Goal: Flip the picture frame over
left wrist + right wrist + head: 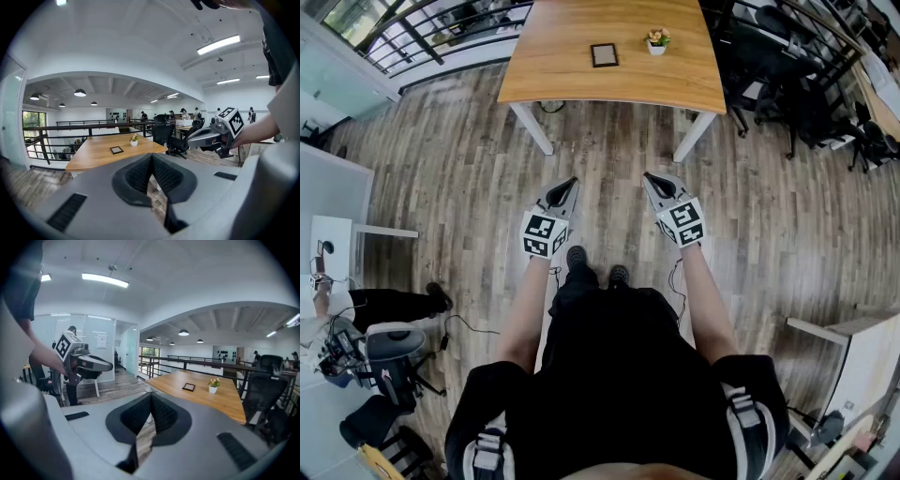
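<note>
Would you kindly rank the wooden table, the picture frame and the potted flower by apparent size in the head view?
1. Light wooden table, by far the largest.
2. Dark rectangular picture frame and small white-potted flower: about alike, too close to rank.

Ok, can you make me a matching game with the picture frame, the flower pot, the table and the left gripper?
Things:
1. picture frame
2. flower pot
3. table
4. left gripper

Descriptions:
A. wooden top, white legs
B. shut, held over the floor
C. lying flat, dark border
D. white, beside the frame

Pairs: 1-C, 2-D, 3-A, 4-B.
</note>
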The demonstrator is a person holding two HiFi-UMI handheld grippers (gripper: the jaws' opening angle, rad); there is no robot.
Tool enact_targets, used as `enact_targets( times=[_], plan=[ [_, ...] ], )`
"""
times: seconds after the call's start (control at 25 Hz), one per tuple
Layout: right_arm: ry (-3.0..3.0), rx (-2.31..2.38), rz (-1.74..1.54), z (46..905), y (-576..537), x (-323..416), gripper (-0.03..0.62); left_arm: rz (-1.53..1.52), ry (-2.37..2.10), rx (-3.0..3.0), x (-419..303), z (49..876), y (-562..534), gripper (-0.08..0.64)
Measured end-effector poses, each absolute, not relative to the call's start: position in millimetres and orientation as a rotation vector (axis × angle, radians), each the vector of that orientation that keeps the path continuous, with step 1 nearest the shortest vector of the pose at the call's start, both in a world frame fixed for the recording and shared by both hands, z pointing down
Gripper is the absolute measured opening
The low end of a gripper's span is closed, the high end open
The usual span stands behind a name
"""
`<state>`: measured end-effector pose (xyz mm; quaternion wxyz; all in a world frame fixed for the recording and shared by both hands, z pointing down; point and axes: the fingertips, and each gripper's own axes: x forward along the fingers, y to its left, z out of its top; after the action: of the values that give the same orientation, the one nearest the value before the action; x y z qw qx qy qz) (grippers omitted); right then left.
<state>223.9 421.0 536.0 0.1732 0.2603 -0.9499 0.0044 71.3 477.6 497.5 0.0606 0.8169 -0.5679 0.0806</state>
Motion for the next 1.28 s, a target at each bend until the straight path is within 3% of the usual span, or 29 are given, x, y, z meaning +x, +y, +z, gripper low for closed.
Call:
enact_targets(
  times=[1.28],
  plan=[
    [-2.661,0.783,0.058,545,396,213,0.008,0.225,-1.676,2.490,59,501,440,0.020]
  ],
)
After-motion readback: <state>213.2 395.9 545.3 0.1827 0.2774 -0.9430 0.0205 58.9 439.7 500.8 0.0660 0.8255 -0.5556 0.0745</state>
